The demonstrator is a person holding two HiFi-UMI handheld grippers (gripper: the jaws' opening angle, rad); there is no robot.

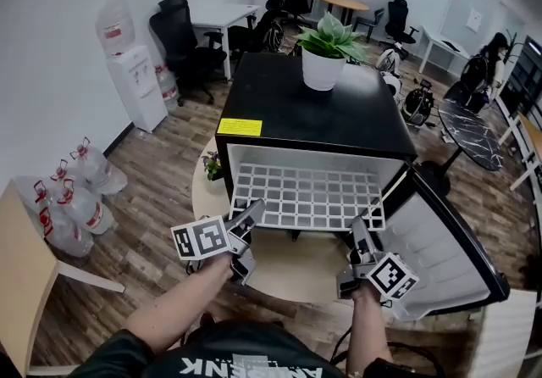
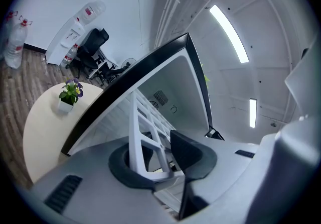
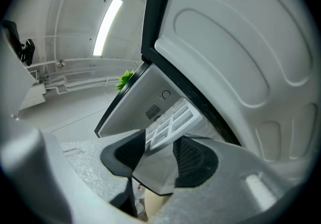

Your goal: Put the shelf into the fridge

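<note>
Left gripper (image 1: 251, 214), at front-left of small black fridge (image 1: 279, 101) w/ white interior: jaws clamped on front-left edge of white plastic grid shelf (image 1: 305, 194). Shelf lies level, rear part inside fridge, front part sticking out of opening. White pot w/ green plant (image 1: 324, 67) stands on fridge top, toward the back. Right gripper (image 1: 360, 225), at fridge's front-right: jaws wide apart, shelf's front-right corner between pads. Fridge door (image 1: 440, 241) swung open to right of opening. Fridge sits on round beige table (image 1: 288, 270).
</note>
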